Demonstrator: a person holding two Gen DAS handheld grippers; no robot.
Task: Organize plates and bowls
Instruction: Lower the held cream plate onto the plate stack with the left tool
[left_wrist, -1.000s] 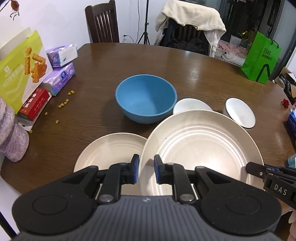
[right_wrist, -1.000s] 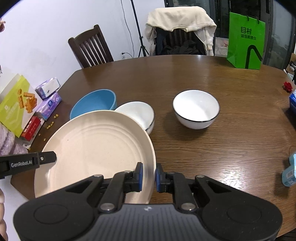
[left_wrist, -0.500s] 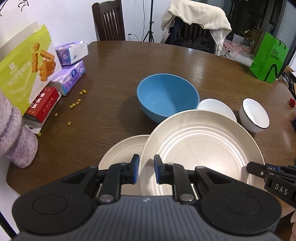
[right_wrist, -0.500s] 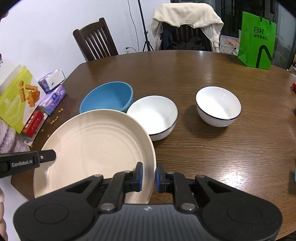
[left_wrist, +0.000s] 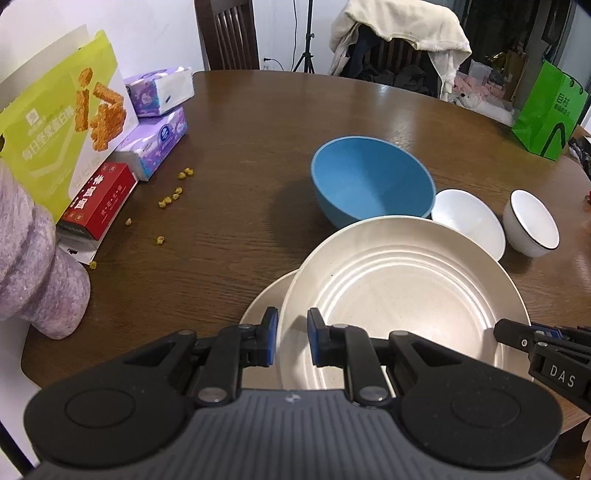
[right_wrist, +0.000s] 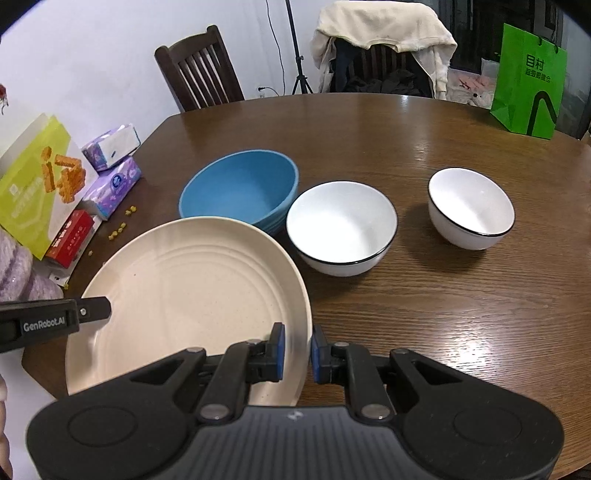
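A: so where's the big plate (left_wrist: 402, 291) right now?

B: it's gripped on both rims, left gripper (left_wrist: 291, 338) and right gripper (right_wrist: 297, 349) each clenched on it. It's held over a second plate (left_wrist: 264, 310) on the table (left_wrist: 240, 147).

A: bowls?

B: blue bowl (right_wrist: 240, 192) and two white bowls (right_wrist: 341, 225) (right_wrist: 471, 216) are lined up just behind.

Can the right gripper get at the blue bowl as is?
Probably not: the right gripper is shut on the big plate, which also lies between it and the blue bowl.
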